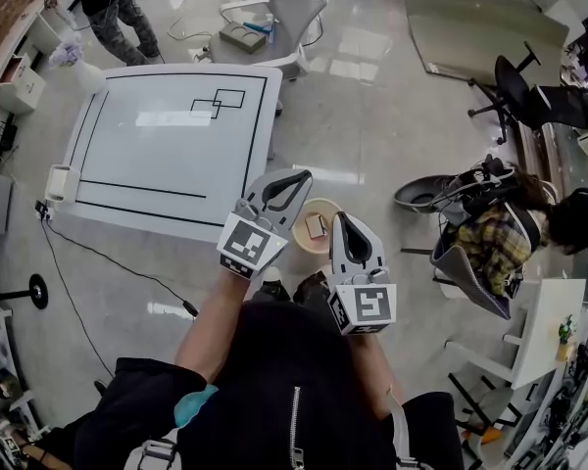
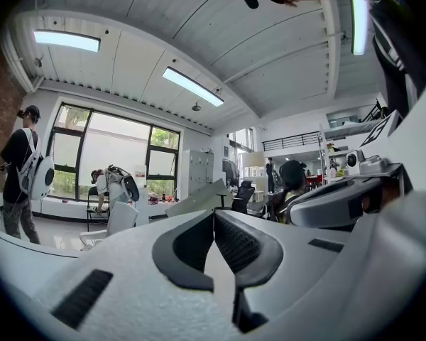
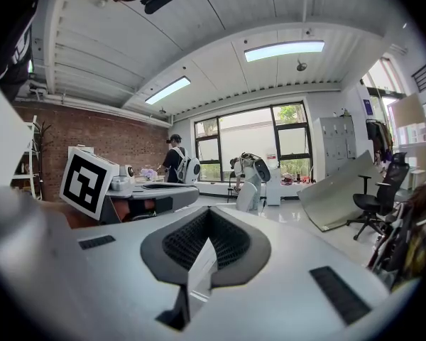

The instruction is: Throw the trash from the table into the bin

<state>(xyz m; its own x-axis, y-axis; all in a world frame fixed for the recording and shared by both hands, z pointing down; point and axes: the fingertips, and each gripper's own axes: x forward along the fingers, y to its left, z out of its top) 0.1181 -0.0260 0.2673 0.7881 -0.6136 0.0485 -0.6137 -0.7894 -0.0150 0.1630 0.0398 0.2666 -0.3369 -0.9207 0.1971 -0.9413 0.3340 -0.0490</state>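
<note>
In the head view a round cream bin (image 1: 323,205) stands on the floor just past the table's near right corner, with a small piece of trash (image 1: 316,226) lying in it. My left gripper (image 1: 303,177) (image 2: 213,215) hangs over the bin's left side, jaws shut with nothing between them. My right gripper (image 1: 339,219) (image 3: 208,212) is at the bin's right rim, also shut and empty. The white table (image 1: 167,145), marked with black lines, lies to the upper left and I see no trash on its top.
A small white holder (image 1: 59,182) hangs at the table's left edge. A white office chair (image 1: 294,8) and a standing person (image 1: 118,8) are beyond the table. A seated person (image 1: 510,233) and a black chair (image 1: 529,96) are at the right. A cable (image 1: 108,259) crosses the floor.
</note>
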